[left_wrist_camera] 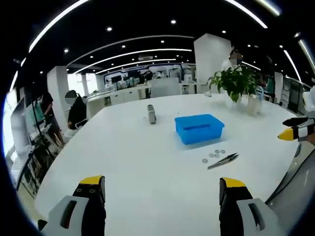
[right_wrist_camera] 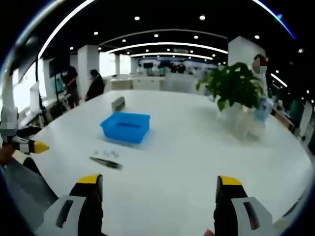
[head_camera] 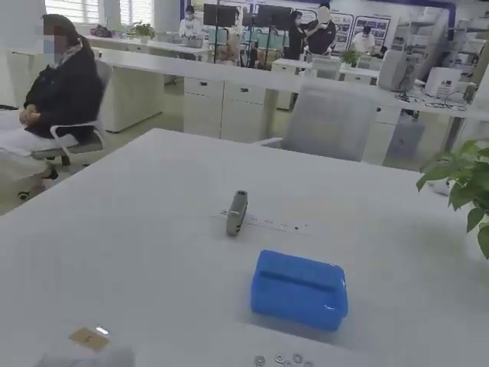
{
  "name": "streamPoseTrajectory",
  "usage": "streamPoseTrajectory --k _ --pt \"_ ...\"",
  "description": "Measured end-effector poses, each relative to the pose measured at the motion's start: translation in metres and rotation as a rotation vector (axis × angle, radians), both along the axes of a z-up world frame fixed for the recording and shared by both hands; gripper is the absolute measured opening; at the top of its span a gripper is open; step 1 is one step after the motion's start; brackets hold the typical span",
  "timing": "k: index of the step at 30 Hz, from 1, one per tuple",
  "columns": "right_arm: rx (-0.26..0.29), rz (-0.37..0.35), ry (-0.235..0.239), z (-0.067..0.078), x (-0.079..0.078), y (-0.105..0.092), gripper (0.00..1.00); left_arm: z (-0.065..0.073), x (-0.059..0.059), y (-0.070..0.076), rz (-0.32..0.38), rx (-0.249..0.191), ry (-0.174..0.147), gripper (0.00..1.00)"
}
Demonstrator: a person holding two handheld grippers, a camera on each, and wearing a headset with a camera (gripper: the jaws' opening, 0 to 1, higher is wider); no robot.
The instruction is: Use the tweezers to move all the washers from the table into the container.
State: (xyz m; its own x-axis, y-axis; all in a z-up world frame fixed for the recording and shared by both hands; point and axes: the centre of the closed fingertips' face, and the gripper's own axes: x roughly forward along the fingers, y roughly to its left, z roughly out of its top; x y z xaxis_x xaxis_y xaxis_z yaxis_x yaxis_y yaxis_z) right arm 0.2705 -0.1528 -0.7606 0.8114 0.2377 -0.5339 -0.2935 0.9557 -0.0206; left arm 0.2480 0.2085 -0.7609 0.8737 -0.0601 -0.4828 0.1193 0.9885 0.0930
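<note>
The black-jawed, yellow-tipped left gripper (left_wrist_camera: 162,183) carries each jaw on a light grey moulded housing with a dark oblong slot. The right gripper (right_wrist_camera: 160,182) is identical in colour and form, with yellow caps (right_wrist_camera: 90,179) on black jaws. Viewed side-on from the opposite gripper view, each yellow cap tapers to a blunt point.

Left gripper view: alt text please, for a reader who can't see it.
The left gripper, jaws wide apart, looks over a white table where tweezers lie beside a few washers, with a blue container just beyond them. A potted plant stands farther back.
</note>
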Motion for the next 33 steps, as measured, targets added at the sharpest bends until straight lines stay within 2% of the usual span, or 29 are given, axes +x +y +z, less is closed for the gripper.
streamPoseTrajectory --k 3,16,19,22,24,30,33 --pt "-0.005 -0.001 0.002 -0.001 0.000 0.000 0.94 -0.002 0.000 -0.001 -0.003 -0.006 0.013 0.99" --pt "-0.013 -0.006 0.012 -0.002 -0.001 0.000 0.93 -0.005 -0.001 -0.004 -0.020 0.004 0.026 0.97" --pt "-0.015 -0.003 0.014 -0.003 -0.001 -0.001 0.93 -0.007 -0.003 -0.005 -0.030 0.014 0.044 0.89" --pt "-0.017 -0.001 0.018 -0.004 -0.001 0.000 0.93 -0.009 -0.002 -0.009 -0.042 0.007 0.058 0.92" --pt "-0.018 -0.001 0.022 -0.004 -0.002 0.000 0.93 -0.012 -0.003 -0.012 -0.058 0.023 0.073 0.91" --pt "-0.006 -0.013 0.023 -0.004 -0.002 -0.002 0.93 -0.014 -0.004 -0.016 -0.083 0.047 0.089 0.91" --pt "-0.012 -0.010 0.023 -0.004 -0.002 -0.002 0.93 -0.014 -0.003 -0.016 -0.083 0.042 0.094 0.91"
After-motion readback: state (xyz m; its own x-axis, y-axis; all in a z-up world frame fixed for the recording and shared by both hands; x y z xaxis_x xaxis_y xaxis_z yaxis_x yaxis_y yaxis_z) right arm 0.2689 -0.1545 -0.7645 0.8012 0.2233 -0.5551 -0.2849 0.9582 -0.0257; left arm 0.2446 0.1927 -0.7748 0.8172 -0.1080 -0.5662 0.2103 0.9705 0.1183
